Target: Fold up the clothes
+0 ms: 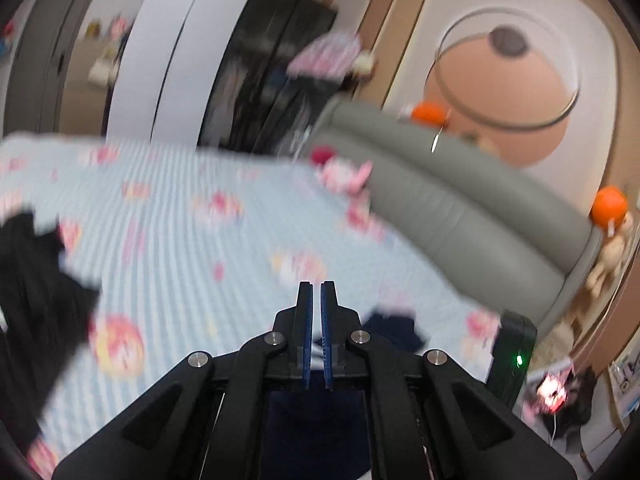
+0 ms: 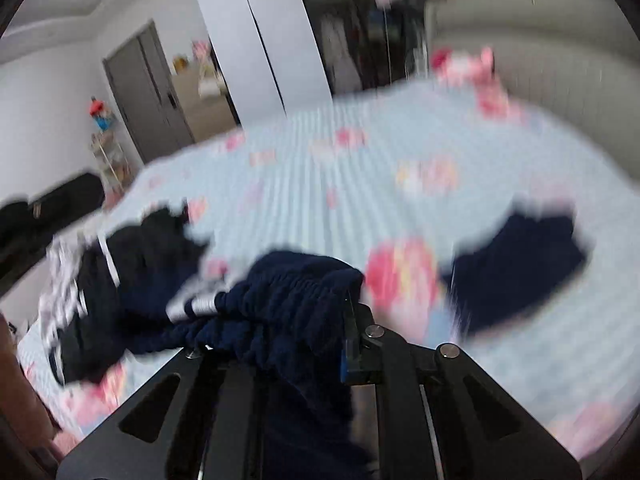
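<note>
While both views blur, the left gripper (image 1: 317, 292) shows fingers nearly together on navy cloth; the right gripper (image 2: 316, 300) clamps the bunched navy garment (image 2: 288, 300) above the bed (image 2: 320, 168).

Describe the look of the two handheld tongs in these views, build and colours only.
Left tongs: matte black angular frame with triangular cutouts, round silver pivot bolts, and two flat black fingers lined with blue pads. Right tongs: the same black frame, cutouts and silver bolts, with a blue pad edge showing; the rest is hidden by cloth.
</note>
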### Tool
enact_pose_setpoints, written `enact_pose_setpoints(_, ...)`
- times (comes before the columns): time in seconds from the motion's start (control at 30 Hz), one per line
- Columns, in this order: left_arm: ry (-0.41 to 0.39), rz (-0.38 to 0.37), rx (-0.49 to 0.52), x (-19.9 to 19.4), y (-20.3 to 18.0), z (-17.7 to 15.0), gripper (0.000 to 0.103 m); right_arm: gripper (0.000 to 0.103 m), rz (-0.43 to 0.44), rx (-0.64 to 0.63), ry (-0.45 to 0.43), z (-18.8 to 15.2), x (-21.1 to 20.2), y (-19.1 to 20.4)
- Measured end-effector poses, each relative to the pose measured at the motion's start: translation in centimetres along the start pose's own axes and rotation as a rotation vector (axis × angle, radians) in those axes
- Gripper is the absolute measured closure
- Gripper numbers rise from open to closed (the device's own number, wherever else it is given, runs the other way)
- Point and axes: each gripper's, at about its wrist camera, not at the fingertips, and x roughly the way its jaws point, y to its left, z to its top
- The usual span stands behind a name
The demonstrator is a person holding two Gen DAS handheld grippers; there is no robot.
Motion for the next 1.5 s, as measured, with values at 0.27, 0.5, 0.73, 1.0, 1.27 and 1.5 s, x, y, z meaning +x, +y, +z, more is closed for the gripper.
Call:
enact_pose_setpoints(0.27,-0.018,0.101,-0.054,-6.1,4.7,-3.6,0.099,0.092,0.111,-0.089,-0.092,1.7,-6.1,3.4)
enact_pose_setpoints(0.5,0.373,0.139,-0.263,-1.9,13.0,-19.3,0.098,0.091,0.151,-0.121,0.302,-13.6,0.9,3.2)
enact_pose_setpoints(0.73,0.522,0.036,-0.174,2.4,8.7,-24.7,0.09,0.076,0.193,-0.004,0.376,-21.0,-0.9,-0.9)
enact_pose_setpoints(1.0,0.521,-0.014,-0.006,5.6,2.5,-23.8,0.059,0.055,0.134,0.102,0.286,-19.8,-6.1,-4.9)
enact_pose_setpoints(1.27,0.515,0.098,-0.239,2.6,5.9,-26.8,0.058,0.055,0.06,0.299,0.306,-20.6,-5.2,-9.5)
enact_pose_setpoints(1.5,0.567,-0.077,-0.572,2.5,10.4,-30.7,0.058,0.04,-0.004,0.364,0.269,-19.3,-4.0,-11.5)
